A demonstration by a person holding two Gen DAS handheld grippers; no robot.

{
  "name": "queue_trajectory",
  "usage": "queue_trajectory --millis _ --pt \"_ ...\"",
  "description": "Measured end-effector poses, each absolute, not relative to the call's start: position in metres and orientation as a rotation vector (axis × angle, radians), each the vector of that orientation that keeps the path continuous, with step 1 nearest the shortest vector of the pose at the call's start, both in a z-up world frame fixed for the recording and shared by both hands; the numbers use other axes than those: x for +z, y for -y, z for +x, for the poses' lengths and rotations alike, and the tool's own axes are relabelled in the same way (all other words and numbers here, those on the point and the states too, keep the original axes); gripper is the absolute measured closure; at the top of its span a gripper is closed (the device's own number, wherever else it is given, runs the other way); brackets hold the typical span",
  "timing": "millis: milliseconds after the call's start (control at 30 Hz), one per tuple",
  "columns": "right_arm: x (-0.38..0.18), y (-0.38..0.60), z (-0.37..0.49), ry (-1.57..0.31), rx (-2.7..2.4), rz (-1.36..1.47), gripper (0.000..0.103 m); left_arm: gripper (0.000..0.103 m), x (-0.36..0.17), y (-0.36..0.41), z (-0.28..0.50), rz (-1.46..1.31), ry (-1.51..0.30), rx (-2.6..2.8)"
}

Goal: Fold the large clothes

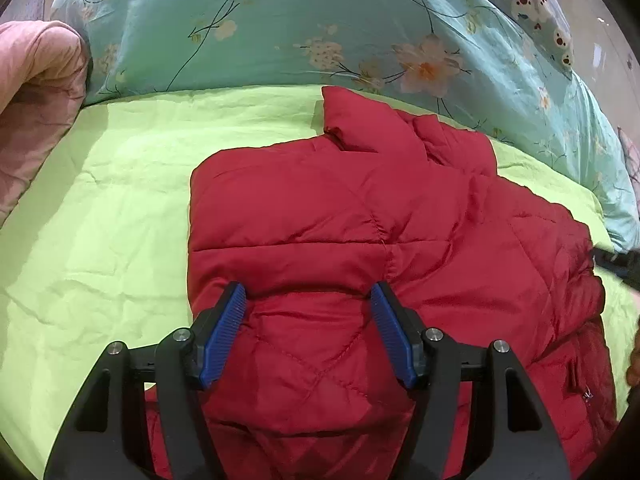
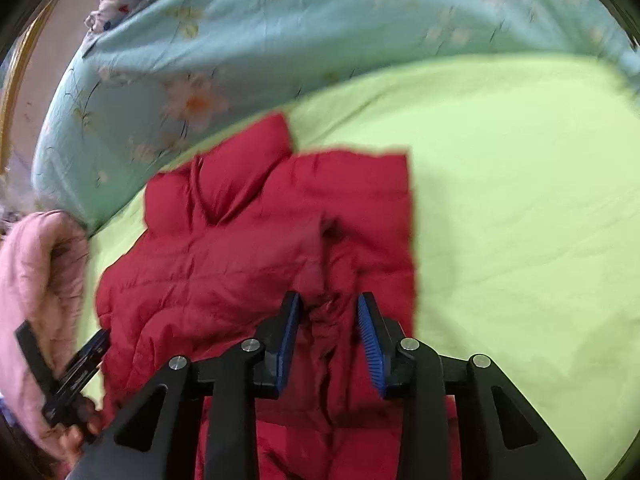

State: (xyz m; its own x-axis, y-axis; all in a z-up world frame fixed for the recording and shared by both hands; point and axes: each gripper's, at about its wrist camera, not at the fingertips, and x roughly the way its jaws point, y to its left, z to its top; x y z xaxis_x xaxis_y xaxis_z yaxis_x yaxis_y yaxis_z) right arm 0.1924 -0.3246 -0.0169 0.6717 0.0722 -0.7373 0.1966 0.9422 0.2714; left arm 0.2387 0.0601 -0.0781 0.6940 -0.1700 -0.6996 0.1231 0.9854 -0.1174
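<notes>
A red quilted puffer jacket point(image 1: 360, 220) lies partly folded on a lime-green bed sheet point(image 1: 100, 220), collar toward the far pillows. My left gripper point(image 1: 308, 296) is open, its blue pads spread over the jacket's near edge with red fabric between them. In the right wrist view the same jacket point(image 2: 248, 248) lies left of centre. My right gripper point(image 2: 328, 308) is open over a bunched fold of red fabric. The left gripper point(image 2: 76, 372) shows at the lower left of that view.
A teal floral duvet point(image 1: 280, 32) is piled along the far side of the bed. A pink quilted garment point(image 1: 36, 100) lies at the left edge. The green sheet point(image 2: 520, 220) stretches to the right of the jacket.
</notes>
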Motion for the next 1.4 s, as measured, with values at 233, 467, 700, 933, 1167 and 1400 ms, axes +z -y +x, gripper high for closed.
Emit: queue_trajectory --millis 233,467,700,933,1167,1400 --pt "-0.007 0.251 0.204 -0.824 0.095 0.149 0.068 0.038 -0.080 -0.052 0.240 -0.032 -0.788 -0.139" --pt "-0.077 0.265 0.245 -1.003 -0.020 0.113 0.072 0.033 -0.087 -0.048 0.248 0.027 -0.807 -0.129" --pt "-0.088 0.268 0.257 -1.009 -0.045 0.090 0.072 0.012 -0.105 -0.055 0.260 -0.004 -0.851 -0.094" --pt "-0.067 0.273 0.237 -0.976 -0.037 0.171 0.072 0.007 -0.108 -0.063 0.262 -0.049 -0.868 -0.093" --pt "-0.085 0.276 0.232 -1.004 -0.053 0.127 0.072 0.007 -0.108 -0.060 0.263 -0.035 -0.870 -0.075" --pt "-0.068 0.281 0.230 -1.019 -0.053 0.196 0.072 0.008 -0.100 -0.062 0.259 -0.022 -0.883 -0.072"
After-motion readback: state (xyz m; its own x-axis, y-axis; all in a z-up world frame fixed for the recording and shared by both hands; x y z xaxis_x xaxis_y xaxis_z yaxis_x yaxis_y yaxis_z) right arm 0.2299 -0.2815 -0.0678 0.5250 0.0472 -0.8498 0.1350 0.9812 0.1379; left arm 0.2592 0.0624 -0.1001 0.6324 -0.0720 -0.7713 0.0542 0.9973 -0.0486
